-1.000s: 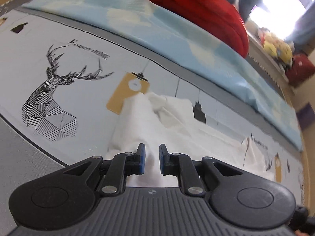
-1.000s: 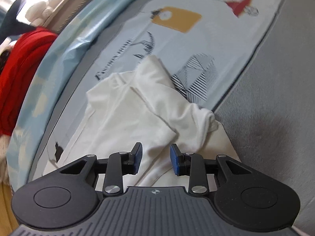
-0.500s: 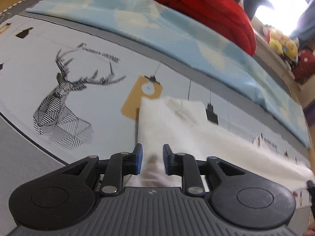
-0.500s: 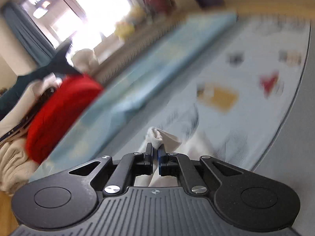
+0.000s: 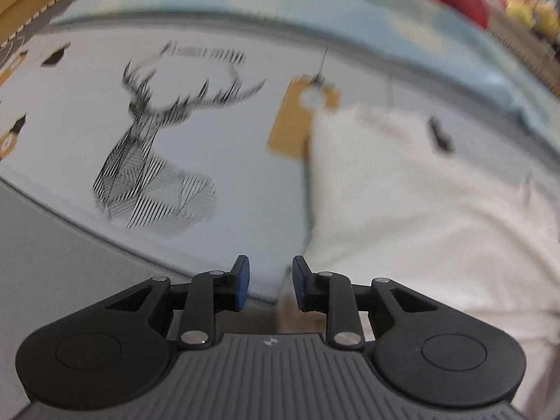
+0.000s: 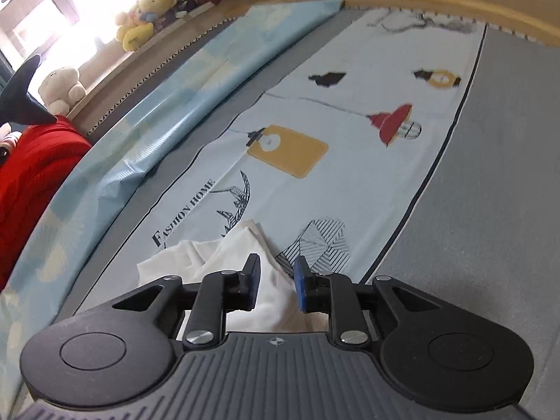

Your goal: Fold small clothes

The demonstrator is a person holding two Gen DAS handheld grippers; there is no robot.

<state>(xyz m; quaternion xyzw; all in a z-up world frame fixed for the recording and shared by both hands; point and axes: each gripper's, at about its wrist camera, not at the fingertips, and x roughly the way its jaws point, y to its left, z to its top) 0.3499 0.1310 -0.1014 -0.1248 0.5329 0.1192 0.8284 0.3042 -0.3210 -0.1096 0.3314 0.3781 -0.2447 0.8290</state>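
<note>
Both grippers have their jaws parted with nothing pinched between the blue pads. On the left gripper (image 5: 268,281) the gap is narrow, and through it only the bed cover and a blurred sliver of white cloth show; the pads press on nothing. On the right gripper (image 6: 276,285) the jaws are opening, with a similar narrow gap; white cloth lies below and behind that gap, but the pads do not squeeze it.

The white garment (image 5: 420,210) lies on a pale blue bed cover (image 5: 227,147) printed with a line-drawn deer head (image 5: 150,161), a mustard yellow tag shape (image 5: 297,115) and hanging lamps. In the left wrist view, which is blurred, the garment spreads flat to the right of the gripper, its left edge running straight up and overlapping the yellow tag. In the right wrist view a rumpled, peaked corner of the white garment (image 6: 217,255) sits just ahead of the fingers, beside the printed words "Fashion Home".

Beyond the cover runs a light blue sheet (image 6: 147,119), then a red blanket (image 6: 31,168), and soft toys (image 6: 140,17) on a sunlit window ledge.
</note>
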